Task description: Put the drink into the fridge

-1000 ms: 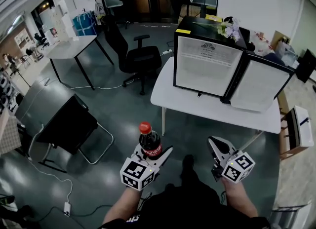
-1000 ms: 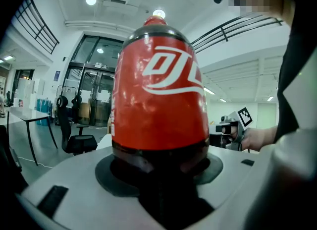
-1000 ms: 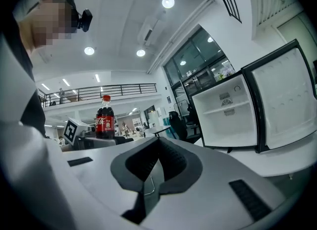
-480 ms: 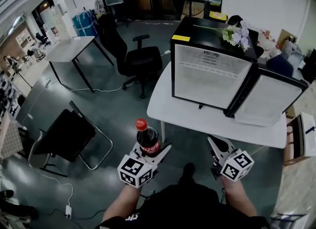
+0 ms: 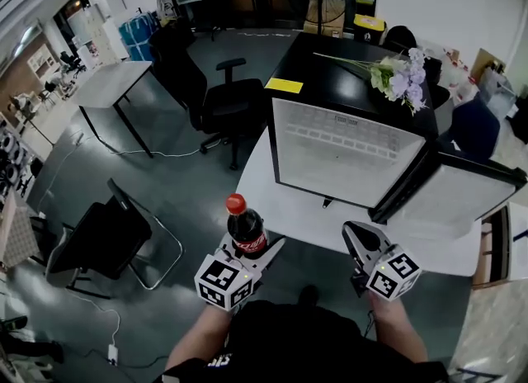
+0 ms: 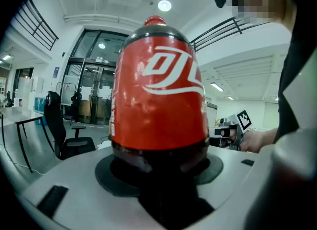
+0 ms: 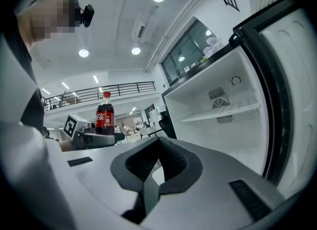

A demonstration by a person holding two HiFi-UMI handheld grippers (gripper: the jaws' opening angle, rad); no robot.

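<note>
The plastic cola bottle (image 5: 246, 229) has a round red cap, a glossy red label with white script and dark liquid showing below the label. It stands upright in the left gripper (image 5: 252, 251), low in front of the white desk (image 5: 266, 177) and outside the fridge. In the left gripper view the grey jaws press on the bottle's base from both sides, the dark round pads wrapping its curved bottom. The right gripper (image 5: 356, 237) hangs beside it, apart from the bottle. Its ribbed black pads are drawn together to a narrow slit with nothing between them. Both grippers are smooth grey plastic, each with a white cube of black square markers. On the desk stands the boxy black mini fridge (image 5: 346, 150), with a bare white interior, one thin shelf and a small vent grille on the back wall. Its fridge door (image 5: 450, 200) is swung wide to the right. A bunch of pale purple flowers (image 5: 396, 76) and a yellow sticky note (image 5: 284, 85) lie on the fridge's flat top.
</note>
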